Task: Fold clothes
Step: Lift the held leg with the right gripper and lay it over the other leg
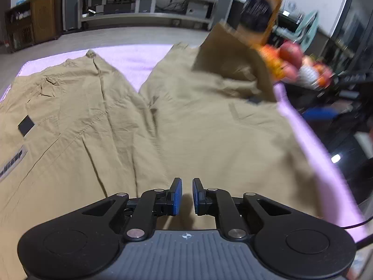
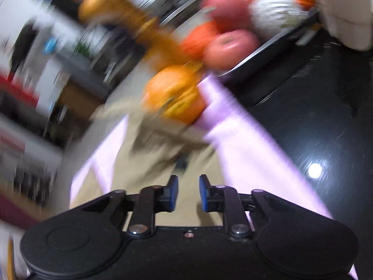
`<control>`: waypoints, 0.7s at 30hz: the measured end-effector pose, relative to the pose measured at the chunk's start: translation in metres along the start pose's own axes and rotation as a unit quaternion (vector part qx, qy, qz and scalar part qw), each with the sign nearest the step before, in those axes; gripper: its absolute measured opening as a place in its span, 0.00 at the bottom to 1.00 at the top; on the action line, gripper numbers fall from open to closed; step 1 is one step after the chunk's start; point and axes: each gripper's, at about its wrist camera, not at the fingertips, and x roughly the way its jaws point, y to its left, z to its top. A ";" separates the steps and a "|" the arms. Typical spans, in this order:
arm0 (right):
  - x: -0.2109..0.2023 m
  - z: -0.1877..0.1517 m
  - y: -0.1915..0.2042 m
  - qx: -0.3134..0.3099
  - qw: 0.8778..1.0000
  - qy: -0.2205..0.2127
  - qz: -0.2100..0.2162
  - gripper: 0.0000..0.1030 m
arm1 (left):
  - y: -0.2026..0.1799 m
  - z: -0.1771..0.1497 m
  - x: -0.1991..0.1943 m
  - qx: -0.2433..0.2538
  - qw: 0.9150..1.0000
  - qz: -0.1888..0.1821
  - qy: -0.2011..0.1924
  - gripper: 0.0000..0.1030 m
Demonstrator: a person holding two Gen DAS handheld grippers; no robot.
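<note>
Tan trousers (image 1: 130, 121) lie spread on a pink cloth (image 1: 132, 60), both legs pointing away from me; the far end of the right leg (image 1: 228, 63) is lifted and folded over. My left gripper (image 1: 187, 194) hovers low over the trousers near the waist, its jaws a small gap apart and empty. In the blurred right wrist view, my right gripper (image 2: 188, 192) is open and empty above the tan fabric (image 2: 149, 163) next to the pink cloth's (image 2: 244, 154) edge.
An orange juice bottle (image 1: 261, 9) and a tray of apples and oranges (image 1: 293, 63) stand just past the cloth's far right corner; the fruit (image 2: 228, 46) also shows in the right wrist view. A glossy black table (image 2: 314, 121) lies to the right. Shelving (image 1: 144, 7) lines the far wall.
</note>
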 end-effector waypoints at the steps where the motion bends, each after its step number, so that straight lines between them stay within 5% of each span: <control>1: 0.000 -0.009 0.011 -0.013 1.000 0.021 0.014 0.39 | -0.001 -0.002 -0.007 -0.006 1.000 -0.007 -0.002 0.11; 4: 0.016 -0.040 0.038 -0.034 0.994 0.079 0.065 0.38 | -0.002 -0.009 -0.028 -0.024 0.999 -0.025 -0.007 0.11; 8: 0.077 -0.078 0.043 0.007 0.983 0.144 0.116 0.26 | -0.009 -0.023 0.000 -0.028 0.998 0.009 0.049 0.11; 9: 0.088 -0.084 0.033 0.031 0.981 0.153 0.116 0.19 | -0.008 -0.028 0.002 -0.035 0.998 0.010 0.048 0.11; 10: 0.097 -0.089 0.022 0.057 0.979 0.159 0.113 0.00 | -0.007 -0.031 0.000 -0.038 0.998 0.009 0.045 0.11; 14: 0.054 -0.083 -0.048 0.159 0.981 0.057 0.096 0.00 | -0.003 -0.039 -0.006 -0.051 0.998 0.008 0.049 0.11; 17: 0.013 -0.076 -0.098 0.230 0.970 -0.026 0.074 0.00 | -0.007 -0.047 -0.015 -0.039 0.998 0.014 0.047 0.11; 21: -0.048 -0.068 -0.101 0.199 0.979 -0.052 -0.008 0.14 | -0.012 -0.069 -0.043 -0.010 0.998 0.009 0.057 0.11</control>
